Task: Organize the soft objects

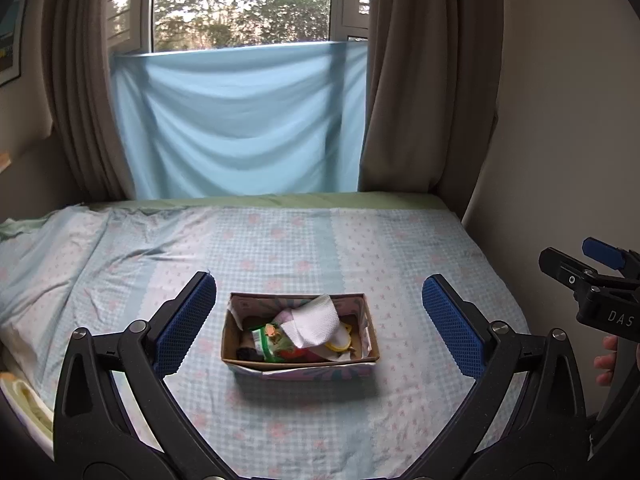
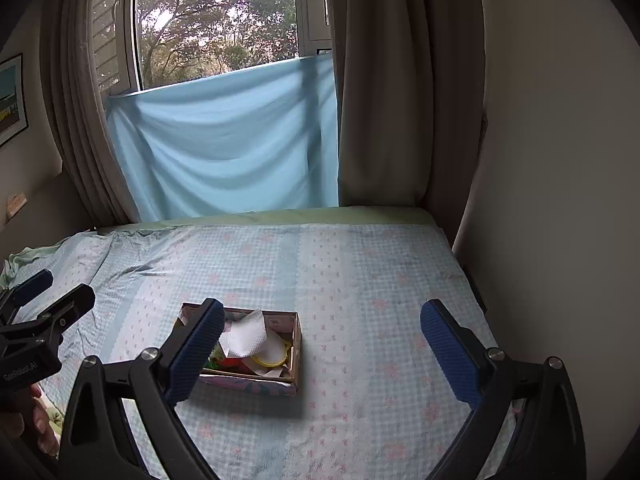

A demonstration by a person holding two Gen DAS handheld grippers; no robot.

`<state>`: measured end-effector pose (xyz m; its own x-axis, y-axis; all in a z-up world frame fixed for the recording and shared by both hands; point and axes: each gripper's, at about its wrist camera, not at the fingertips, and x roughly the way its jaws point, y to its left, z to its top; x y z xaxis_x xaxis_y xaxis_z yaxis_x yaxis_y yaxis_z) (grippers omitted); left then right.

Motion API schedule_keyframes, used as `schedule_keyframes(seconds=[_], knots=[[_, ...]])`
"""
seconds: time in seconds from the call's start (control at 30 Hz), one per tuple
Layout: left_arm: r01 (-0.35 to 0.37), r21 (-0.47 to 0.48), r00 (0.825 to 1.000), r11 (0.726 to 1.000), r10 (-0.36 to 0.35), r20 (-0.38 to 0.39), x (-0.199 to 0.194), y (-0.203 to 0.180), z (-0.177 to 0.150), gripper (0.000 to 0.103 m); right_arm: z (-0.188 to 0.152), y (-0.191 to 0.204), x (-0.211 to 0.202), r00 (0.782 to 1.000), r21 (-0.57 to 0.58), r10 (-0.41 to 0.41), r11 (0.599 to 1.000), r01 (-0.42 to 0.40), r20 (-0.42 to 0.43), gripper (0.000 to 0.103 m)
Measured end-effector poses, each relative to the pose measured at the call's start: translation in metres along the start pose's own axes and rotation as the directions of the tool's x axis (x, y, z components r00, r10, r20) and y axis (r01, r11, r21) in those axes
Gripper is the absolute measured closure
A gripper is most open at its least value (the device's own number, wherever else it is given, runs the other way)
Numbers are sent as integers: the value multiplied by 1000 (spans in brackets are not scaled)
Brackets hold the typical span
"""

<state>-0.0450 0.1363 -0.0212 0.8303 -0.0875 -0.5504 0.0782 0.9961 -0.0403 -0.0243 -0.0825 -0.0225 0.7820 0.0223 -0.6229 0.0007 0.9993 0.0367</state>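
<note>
Box sits low and centre in the left wrist view, on the bed, with the soft things already heaped inside: a white tissue on top, a green packet at its left, a yellow ring at its right. In the right wrist view the same box lies lower left of centre, partly behind one pad. The left gripper hangs above and short of the box, released, its pads wide to either side of it, probably so it can straddle the box or reach in. The right gripper is also spread wide and holds nothing, off to the box's right. No loose items show on the bed, so the sorting looks nearly finished or not yet unpacked; I cannot tell which
</note>
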Motion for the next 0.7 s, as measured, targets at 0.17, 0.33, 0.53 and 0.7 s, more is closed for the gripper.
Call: schedule_keyframes(seconds=[0.17,0.33,0.53,0.7], knots=[[-2,7,1000,1000,1,9,-7,-6,-3,0,-2,-4,-7,1000,-4,-1,1000,2,10,5],[-3,9,1000,1000,3,11,-9,-7,-4,0,-3,-6,-10,1000,-3,-3,1000,3,13,5],[-7,11,1000,1000,7,15,-14,-12,-6,0,-5,-9,-12,1000,6,-5,1000,5,12,5],[-10,12,1000,1000,9,24,-15,-14,-7,0,-4,-12,-14,1000,13,-10,1000,10,14,5]])
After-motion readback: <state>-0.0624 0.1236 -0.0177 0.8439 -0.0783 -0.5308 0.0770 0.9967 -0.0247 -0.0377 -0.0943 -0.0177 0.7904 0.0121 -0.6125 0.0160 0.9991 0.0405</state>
